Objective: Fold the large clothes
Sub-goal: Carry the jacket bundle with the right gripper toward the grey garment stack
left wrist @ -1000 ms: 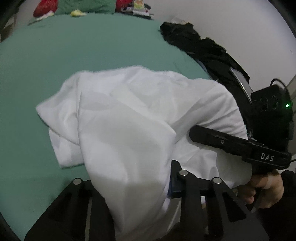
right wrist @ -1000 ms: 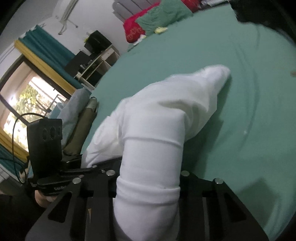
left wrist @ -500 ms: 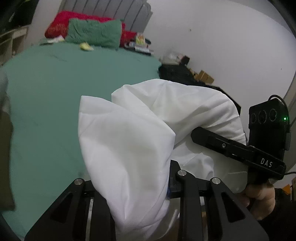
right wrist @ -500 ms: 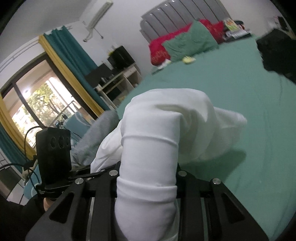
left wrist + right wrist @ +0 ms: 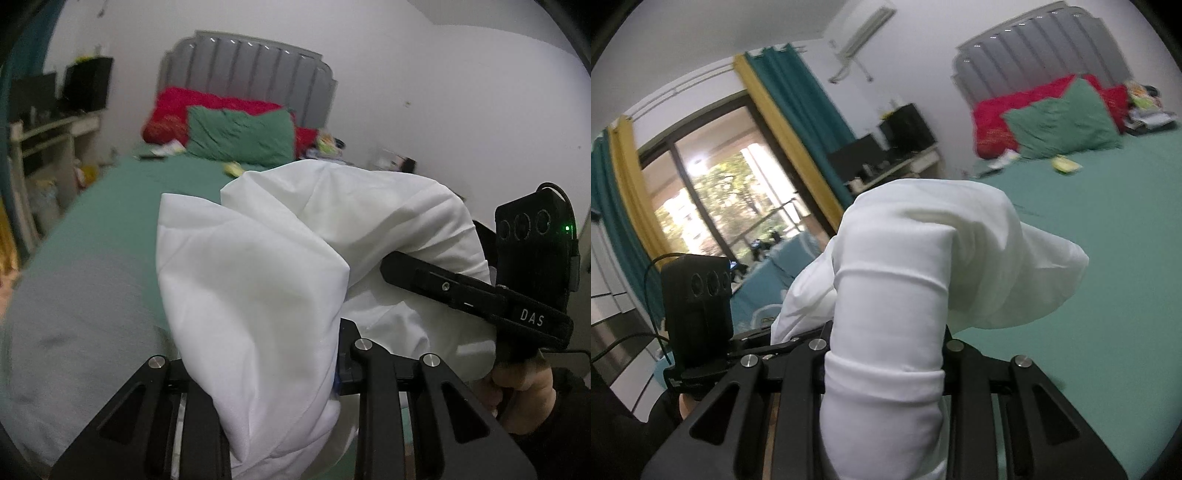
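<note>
A large white garment [image 5: 258, 280] hangs bunched between my two grippers, lifted off the green bed [image 5: 147, 184]. My left gripper [image 5: 273, 373] is shut on one part of it; the cloth drapes over and hides the fingertips. My right gripper [image 5: 886, 354] is shut on another part, a hemmed edge [image 5: 886, 373] wrapped over its jaws. The right gripper's body [image 5: 480, 299] shows in the left wrist view, close to the right; the left gripper's body [image 5: 698, 295] shows at the left in the right wrist view.
The green bed [image 5: 1108, 229] stretches ahead, with a green pillow [image 5: 240, 136] and red pillows [image 5: 177, 114] at a grey headboard [image 5: 251, 66]. A grey cloth [image 5: 66, 317] lies at the near left. A window with teal and yellow curtains [image 5: 798, 122] and a desk [image 5: 894, 162] are left.
Both grippers have risen and tilted up with the white garment, lifting it off the bed. The views now look toward the headboard instead of down at the bed.
</note>
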A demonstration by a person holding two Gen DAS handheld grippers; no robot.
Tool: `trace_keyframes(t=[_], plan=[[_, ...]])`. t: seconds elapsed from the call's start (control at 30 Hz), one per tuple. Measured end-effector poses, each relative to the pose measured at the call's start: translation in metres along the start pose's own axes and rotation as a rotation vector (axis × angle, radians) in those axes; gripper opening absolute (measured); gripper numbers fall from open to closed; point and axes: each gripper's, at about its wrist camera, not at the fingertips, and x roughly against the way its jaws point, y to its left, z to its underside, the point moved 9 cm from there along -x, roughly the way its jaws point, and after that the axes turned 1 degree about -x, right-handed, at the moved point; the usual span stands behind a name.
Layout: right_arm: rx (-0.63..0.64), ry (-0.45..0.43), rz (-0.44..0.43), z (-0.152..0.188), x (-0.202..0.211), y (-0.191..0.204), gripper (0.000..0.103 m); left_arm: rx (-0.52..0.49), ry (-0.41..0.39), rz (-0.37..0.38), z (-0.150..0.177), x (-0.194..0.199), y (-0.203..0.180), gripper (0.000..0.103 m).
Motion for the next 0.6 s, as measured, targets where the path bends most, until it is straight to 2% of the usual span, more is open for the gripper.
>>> trace_keyframes(t=[0.17,0.3,0.4,0.47,0.53,0.6], plan=[[0.026,-0.002,-0.102,-0.025,-0.056,0.043,0.027,-0.002,-0.031,-0.11,-0.045,0.04,0.063,0.029],[0.046,-0.045,-0.223,-0.058,-0.104,0.085,0.027,-0.027,-0.086,-0.199,-0.08,0.084,0.107,0.03],[0.059,-0.062,-0.274,-0.067,-0.132,0.106,0.027,-0.012,-0.092,-0.232,-0.095,0.093,0.137,0.03],[0.049,-0.044,-0.283,-0.06,-0.152,0.108,0.027,0.009,-0.063,-0.258,-0.09,0.09,0.163,0.031],[0.008,0.007,-0.278,-0.042,-0.177,0.097,0.028,0.042,-0.016,-0.276,-0.077,0.069,0.183,0.032],[-0.084,0.123,-0.241,-0.005,-0.211,0.073,0.035,0.133,0.062,-0.274,-0.043,0.044,0.215,0.034]])
